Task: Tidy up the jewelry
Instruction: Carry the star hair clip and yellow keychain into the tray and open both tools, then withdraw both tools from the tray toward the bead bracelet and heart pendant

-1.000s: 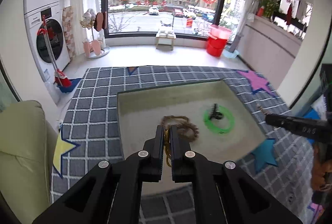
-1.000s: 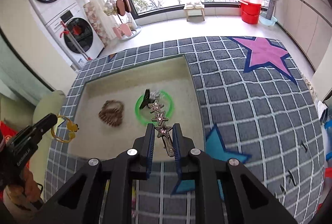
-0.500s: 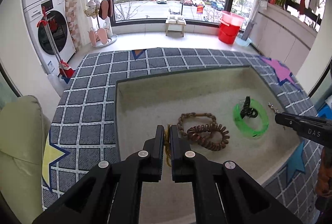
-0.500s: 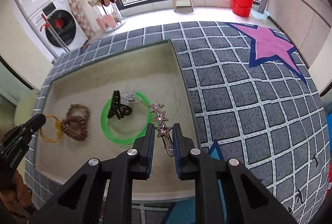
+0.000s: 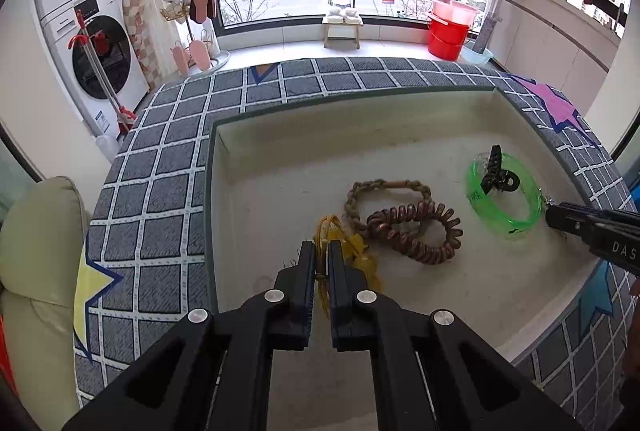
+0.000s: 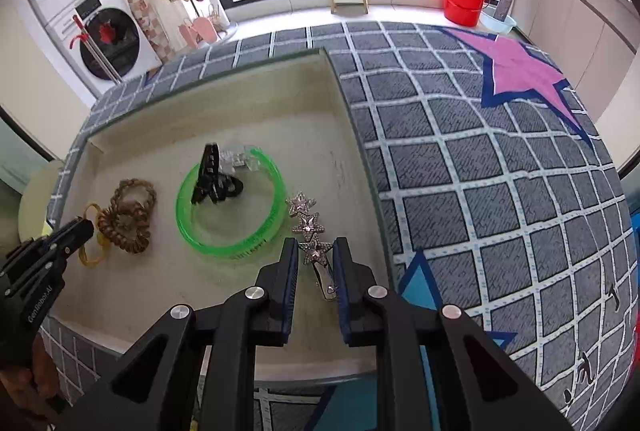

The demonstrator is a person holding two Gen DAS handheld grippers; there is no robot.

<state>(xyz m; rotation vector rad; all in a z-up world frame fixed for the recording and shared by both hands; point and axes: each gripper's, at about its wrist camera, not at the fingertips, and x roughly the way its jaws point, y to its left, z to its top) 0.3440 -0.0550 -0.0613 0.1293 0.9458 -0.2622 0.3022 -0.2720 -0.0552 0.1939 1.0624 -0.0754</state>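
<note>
My left gripper (image 5: 321, 249) is shut on a yellow hair tie (image 5: 329, 227), low over the beige tray (image 5: 256, 167) next to a brown spiral hair tie (image 5: 416, 231) and a braided bracelet (image 5: 384, 187). My right gripper (image 6: 315, 251) stands partly open around a silver star hair clip (image 6: 308, 223) that lies on the tray floor (image 6: 160, 295) beside a green bangle (image 6: 230, 209). A black claw clip (image 6: 214, 179) lies inside the bangle. The left gripper shows in the right wrist view (image 6: 82, 229), the right one in the left wrist view (image 5: 554, 217).
The tray sits on a grey checked cloth (image 6: 480, 191) with coloured stars. A cream cushion (image 5: 36, 271) lies at the left. A washer (image 5: 96, 55), a stool (image 5: 342, 27) and a red bucket (image 5: 450, 35) stand beyond the table.
Both grippers have come down lower into the tray. The right jaws have widened around the star clip, which now rests on the tray floor. The left stays shut on the yellow tie.
</note>
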